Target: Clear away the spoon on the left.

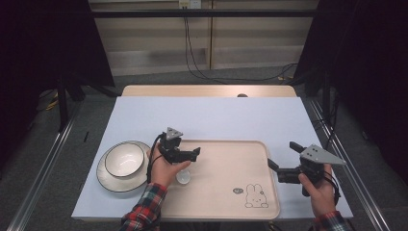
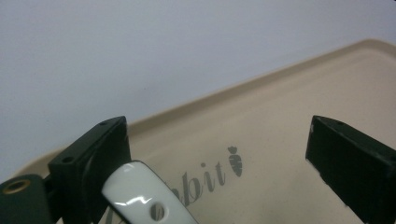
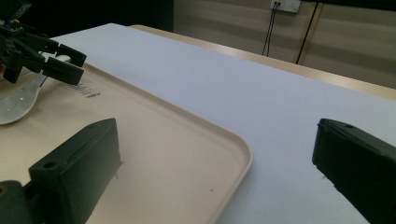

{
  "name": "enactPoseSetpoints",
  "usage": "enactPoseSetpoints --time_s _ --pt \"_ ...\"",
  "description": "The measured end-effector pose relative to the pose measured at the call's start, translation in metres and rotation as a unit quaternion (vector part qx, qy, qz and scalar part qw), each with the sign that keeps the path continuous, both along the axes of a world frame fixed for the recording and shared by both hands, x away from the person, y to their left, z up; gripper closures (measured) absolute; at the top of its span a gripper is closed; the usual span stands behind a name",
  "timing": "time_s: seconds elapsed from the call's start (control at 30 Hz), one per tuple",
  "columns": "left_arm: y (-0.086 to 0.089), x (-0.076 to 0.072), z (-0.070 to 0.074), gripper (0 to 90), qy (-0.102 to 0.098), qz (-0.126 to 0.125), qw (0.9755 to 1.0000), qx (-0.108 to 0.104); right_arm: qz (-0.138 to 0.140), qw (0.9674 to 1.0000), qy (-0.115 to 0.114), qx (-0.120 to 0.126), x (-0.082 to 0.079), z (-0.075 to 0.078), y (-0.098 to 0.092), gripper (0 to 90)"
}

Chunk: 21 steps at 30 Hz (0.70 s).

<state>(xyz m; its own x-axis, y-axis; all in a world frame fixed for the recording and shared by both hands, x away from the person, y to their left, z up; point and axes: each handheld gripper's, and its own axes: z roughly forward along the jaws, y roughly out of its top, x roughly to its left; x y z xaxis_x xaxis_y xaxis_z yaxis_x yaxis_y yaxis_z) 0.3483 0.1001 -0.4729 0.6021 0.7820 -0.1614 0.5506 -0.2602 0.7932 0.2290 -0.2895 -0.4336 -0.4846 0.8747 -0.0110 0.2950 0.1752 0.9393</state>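
A white ceramic spoon (image 1: 183, 178) lies on the left part of a beige tray (image 1: 226, 168), its bowl just under the person's left hand. My left gripper (image 1: 192, 155) hovers over the spoon with its jaws wide apart. In the left gripper view the spoon's handle (image 2: 140, 191), with a small hole in it, lies beside one jaw of the left gripper (image 2: 219, 140), not pinched. My right gripper (image 1: 284, 155) is open at the tray's right edge with nothing between its jaws. The right gripper view looks past the right gripper (image 3: 219, 149) across the tray (image 3: 163, 140) to the left gripper (image 3: 60, 58) and spoon (image 3: 16, 102).
A white bowl (image 1: 124, 160) sits on a white plate (image 1: 108, 183) left of the tray, on the pale mat (image 1: 207, 115). A rabbit drawing (image 1: 256, 196) marks the tray's near right corner. The printed word and carrot (image 2: 236, 161) show on the tray floor.
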Motion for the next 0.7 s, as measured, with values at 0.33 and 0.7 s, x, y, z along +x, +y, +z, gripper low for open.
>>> enactPoseSetpoints --time_s 0.33,0.7 --pt "0.002 0.000 0.000 5.0 0.000 -0.002 0.9999 -0.016 -0.002 1.0000 -0.003 0.003 -0.002 0.002 -0.002 0.5" --pt "0.008 -0.009 0.015 5.4 -0.018 -0.012 0.9994 -0.028 0.000 1.0000 -0.005 -0.003 -0.003 0.002 0.000 0.5"
